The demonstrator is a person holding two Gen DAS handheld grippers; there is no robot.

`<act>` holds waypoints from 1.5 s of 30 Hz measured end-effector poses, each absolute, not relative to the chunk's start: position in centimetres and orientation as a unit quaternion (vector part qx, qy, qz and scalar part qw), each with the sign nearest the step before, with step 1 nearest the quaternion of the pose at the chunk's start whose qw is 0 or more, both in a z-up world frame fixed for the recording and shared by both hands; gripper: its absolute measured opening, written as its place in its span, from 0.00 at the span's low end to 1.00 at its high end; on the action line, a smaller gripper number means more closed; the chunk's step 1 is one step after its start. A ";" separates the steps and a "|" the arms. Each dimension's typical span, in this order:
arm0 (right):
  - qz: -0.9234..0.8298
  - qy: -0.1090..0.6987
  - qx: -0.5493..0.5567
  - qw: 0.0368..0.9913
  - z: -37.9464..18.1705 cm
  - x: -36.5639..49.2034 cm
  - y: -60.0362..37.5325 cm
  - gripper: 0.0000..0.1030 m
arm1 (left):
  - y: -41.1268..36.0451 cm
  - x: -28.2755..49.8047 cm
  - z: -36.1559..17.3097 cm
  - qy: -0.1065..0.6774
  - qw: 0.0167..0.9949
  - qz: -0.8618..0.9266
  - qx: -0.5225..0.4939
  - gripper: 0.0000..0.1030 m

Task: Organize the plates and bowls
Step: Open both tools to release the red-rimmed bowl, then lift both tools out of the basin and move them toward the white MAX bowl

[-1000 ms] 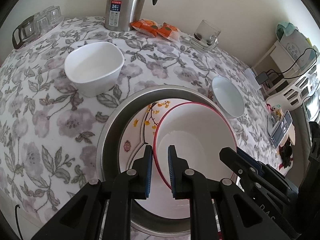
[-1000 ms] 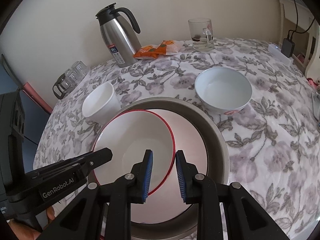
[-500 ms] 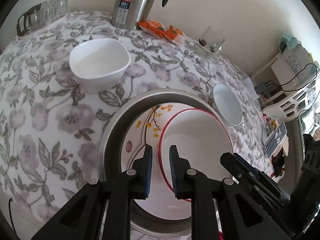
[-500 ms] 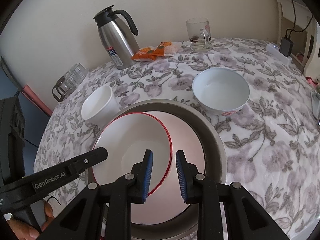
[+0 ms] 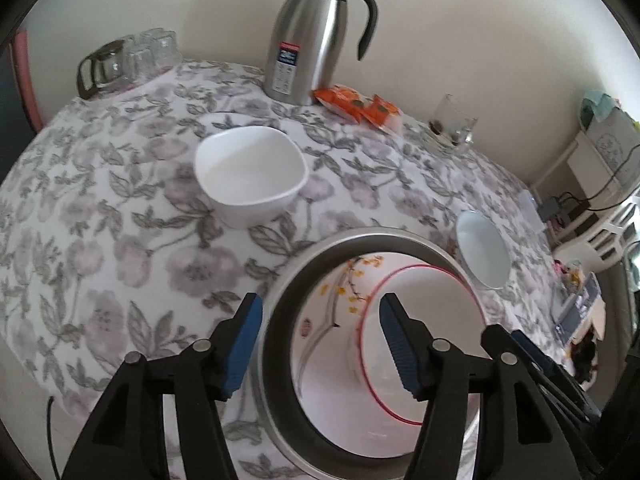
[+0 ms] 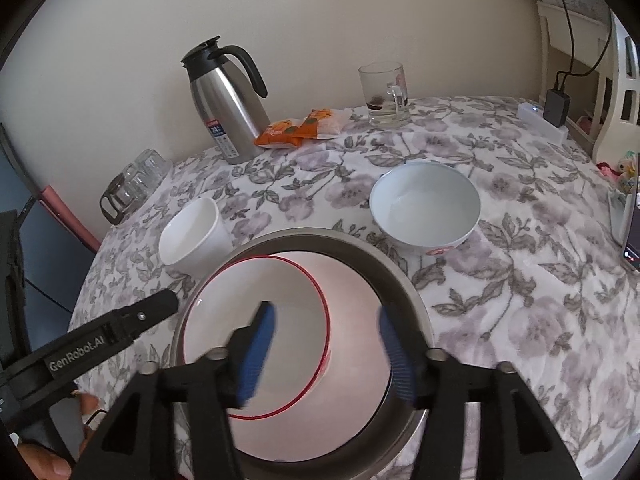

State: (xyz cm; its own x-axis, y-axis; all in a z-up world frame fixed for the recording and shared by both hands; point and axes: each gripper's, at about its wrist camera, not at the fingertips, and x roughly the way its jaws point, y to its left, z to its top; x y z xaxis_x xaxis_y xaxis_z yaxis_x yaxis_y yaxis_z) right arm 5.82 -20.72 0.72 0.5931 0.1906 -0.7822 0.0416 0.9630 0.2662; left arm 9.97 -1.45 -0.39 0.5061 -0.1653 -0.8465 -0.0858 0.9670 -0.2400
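The red-rimmed white ceramic bowl (image 6: pixel 256 336) sits inside the wide stainless steel basin (image 6: pixel 404 288), resting on a white plate with yellow blossoms (image 5: pixel 340 300). It looks glazed, stiff and slippery, moderately heavy and breakable; its thin rim is probably the best hold, pinched between the pads. The left gripper (image 5: pixel 320 344) and right gripper (image 6: pixel 328 352) hover over the basin, fingers spread wide, holding nothing. Outward on the floral-clothed bench (image 6: pixel 520 280) stand a squarish white bowl (image 5: pixel 250 176) and a round white bowl with red marking (image 6: pixel 426 206), both smooth, rigid and empty.
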 end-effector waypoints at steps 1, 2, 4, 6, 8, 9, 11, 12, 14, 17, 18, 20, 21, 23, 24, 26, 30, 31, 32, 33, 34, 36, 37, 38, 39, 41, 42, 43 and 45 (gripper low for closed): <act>0.039 0.450 0.127 0.883 0.7 5.8 -20.8 0.63 | -1.4 10.0 -0.5 0.498 0.858 -0.019 -0.124 0.62; 0.034 0.452 0.125 0.882 0.6 5.9 -20.8 0.64 | -1.3 10.1 -0.6 0.500 0.857 -0.014 -0.122 0.65; 0.029 0.456 0.125 0.881 0.4 6.0 -20.9 0.65 | -1.1 10.2 -1.0 0.503 0.856 -0.004 -0.122 0.77; 0.024 0.459 0.127 0.879 0.2 6.0 -21.1 0.68 | -1.0 10.1 -1.0 0.502 0.857 0.005 -0.116 0.81; 0.020 0.459 0.129 0.879 0.2 6.0 -21.3 0.80 | -0.8 10.1 -0.9 0.494 0.862 0.015 -0.112 0.82; 0.018 0.458 0.129 0.879 0.2 6.0 -21.3 0.84 | -0.7 10.1 -0.8 0.492 0.863 0.018 -0.111 0.84; 0.017 0.456 0.130 0.880 0.2 6.0 -21.4 0.84 | -0.5 10.0 -0.9 0.489 0.864 0.023 -0.112 0.90; 0.017 0.456 0.130 0.881 0.2 6.0 -21.4 0.86 | -0.4 10.0 -1.0 0.489 0.864 0.027 -0.113 0.91; 0.015 0.456 0.129 0.880 0.2 6.0 -21.4 0.91 | -0.2 10.1 -1.1 0.489 0.864 0.034 -0.114 0.91; 0.014 0.456 0.128 0.881 0.2 6.0 -21.4 0.97 | 0.2 10.1 -1.1 0.487 0.865 0.043 -0.116 0.92; 0.014 0.455 0.129 0.881 0.1 6.1 -21.4 0.97 | 0.3 10.0 -1.1 0.486 0.865 0.046 -0.117 0.92; 0.012 0.454 0.130 0.882 0.1 6.1 -21.5 0.99 | 0.5 10.1 -1.2 0.485 0.865 0.053 -0.118 0.92; 0.011 0.453 0.131 0.882 0.1 6.1 -21.6 1.00 | 0.6 10.1 -1.2 0.483 0.865 0.058 -0.118 0.92; 0.010 0.452 0.133 0.882 0.0 6.1 -21.7 1.00 | 0.8 10.1 -1.2 0.480 0.867 0.070 -0.116 0.92; 0.012 0.452 0.134 0.882 0.0 6.1 -21.7 1.00 | 1.0 10.1 -1.1 0.479 0.867 0.074 -0.116 0.92; 0.015 0.451 0.137 0.882 0.1 6.1 -21.7 1.00 | 1.3 10.1 -1.2 0.477 0.867 0.079 -0.120 0.93; 0.014 0.451 0.135 0.882 0.1 6.0 -21.5 1.00 | 1.9 10.2 -1.1 0.475 0.866 0.083 -0.132 0.93; 0.015 0.451 0.135 0.882 0.1 6.0 -21.5 1.00 | 2.1 10.2 -1.1 0.475 0.866 0.084 -0.133 0.93; 0.015 0.451 0.136 0.882 0.0 6.0 -21.5 1.00 | 2.2 10.3 -1.1 0.473 0.866 0.086 -0.134 0.93; 0.015 0.451 0.136 0.882 0.0 6.0 -21.5 1.00 | 2.4 10.3 -1.1 0.472 0.866 0.088 -0.137 0.93; 0.014 0.451 0.136 0.882 0.0 6.0 -21.5 1.00 | 2.6 10.4 -1.1 0.472 0.866 0.089 -0.139 0.93; 0.013 0.451 0.136 0.882 0.0 6.0 -21.5 1.00 | 3.0 10.6 -1.2 0.473 0.864 0.092 -0.146 0.93; 0.012 0.450 0.136 0.883 0.0 6.0 -21.4 1.00 | 3.2 10.7 -1.2 0.473 0.863 0.093 -0.150 0.93; 0.011 0.449 0.137 0.883 0.1 6.0 -21.5 1.00 | 3.5 10.9 -1.1 0.472 0.862 0.097 -0.156 0.93; 0.010 0.447 0.137 0.884 0.2 6.0 -21.4 1.00 | 3.7 11.0 -1.0 0.471 0.862 0.101 -0.159 0.93; 0.010 0.440 0.138 0.887 0.5 5.9 -21.5 1.00 | 4.3 11.2 -0.6 0.463 0.865 0.111 -0.160 0.93; 0.011 0.436 0.140 0.889 0.8 5.9 -21.5 1.00 | 4.5 11.3 -0.4 0.459 0.866 0.116 -0.162 0.93; 0.010 0.432 0.140 0.891 1.0 5.9 -21.5 1.00 | 4.8 11.4 -0.1 0.453 0.868 0.119 -0.165 0.93; 0.007 0.425 0.141 0.894 1.4 5.9 -21.5 1.00 | 5.3 11.7 0.4 0.446 0.870 0.124 -0.169 0.93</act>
